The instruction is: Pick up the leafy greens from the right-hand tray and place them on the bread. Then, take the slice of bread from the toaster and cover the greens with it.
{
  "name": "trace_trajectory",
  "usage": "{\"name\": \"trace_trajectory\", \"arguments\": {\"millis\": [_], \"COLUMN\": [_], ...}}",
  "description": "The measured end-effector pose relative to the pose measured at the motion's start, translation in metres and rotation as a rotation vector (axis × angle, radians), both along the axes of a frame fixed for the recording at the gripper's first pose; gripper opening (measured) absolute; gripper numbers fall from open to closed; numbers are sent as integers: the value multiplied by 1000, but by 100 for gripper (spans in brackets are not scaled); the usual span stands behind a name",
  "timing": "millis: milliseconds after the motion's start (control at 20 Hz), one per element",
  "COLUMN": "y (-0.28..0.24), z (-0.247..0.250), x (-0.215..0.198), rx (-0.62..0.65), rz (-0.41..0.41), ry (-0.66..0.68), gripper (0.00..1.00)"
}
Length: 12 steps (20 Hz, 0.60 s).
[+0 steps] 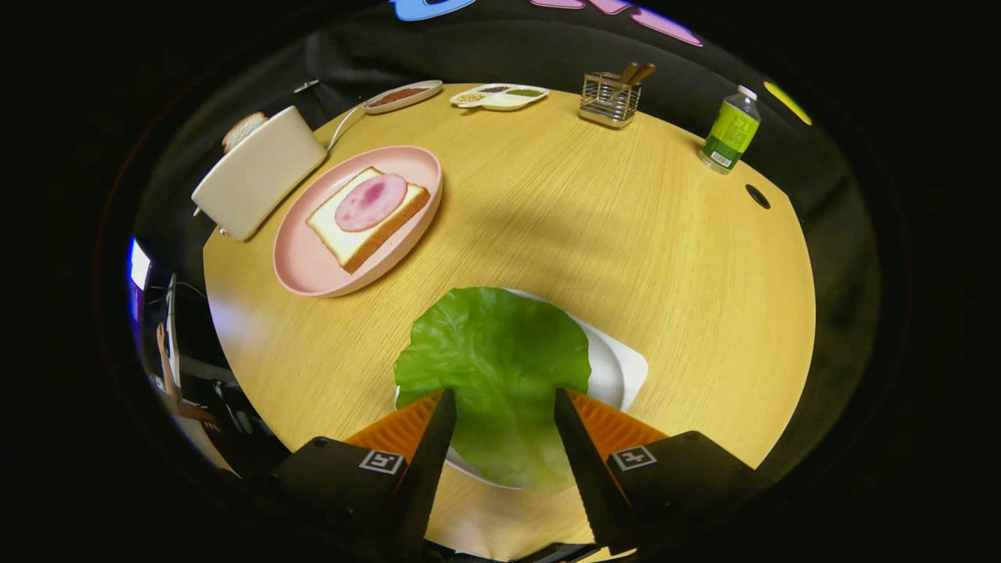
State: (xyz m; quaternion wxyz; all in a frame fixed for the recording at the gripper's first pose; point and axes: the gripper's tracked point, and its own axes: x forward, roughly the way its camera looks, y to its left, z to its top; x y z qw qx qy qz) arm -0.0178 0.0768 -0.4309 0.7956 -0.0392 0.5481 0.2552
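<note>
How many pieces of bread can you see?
2: one bread slice under ham on the pink plate, one poking from the toaster. More could hide inside.

On the bench [626, 234]: lettuce leaf [493, 367] lying on a tray [622, 371], reaching back between the parted jaws of the gripper [500, 407], untouched by either. Beyond and to the left, a plate [305, 266] carrying a bread slice [344, 234] with a ham round [371, 202] on top. Left of the plate, just beside it, a toaster [258, 172] with a bread slice [244, 129] standing in its slot. Along the far edge, left to right: oval dish [401, 96], divided dish [500, 97], wire utensil holder [610, 100], bottle [730, 131].
</note>
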Motion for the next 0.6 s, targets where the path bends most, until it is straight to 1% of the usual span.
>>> {"name": "trace_trajectory", "arguments": {"millis": [50,100,200,250,400,450,500,550,600], "y": [-5,-6,-7,-5,-4,-4,-5,-5,-7], "z": [-2,-5,-4,-5,-4,-4,-4,-3,3], "x": [1,3,2,3,1,0,1,1,4], "rx": [-29,-43,-54,-53,-54,-58,-57,-52,-47], "rz": [12,23,34,38,62,60,52,30,2], "ry": [-10,-11,-11,-21,-33,-27,-18,-10,-14], "gripper": [81,79,67,67,20,14,11,11,7]}}
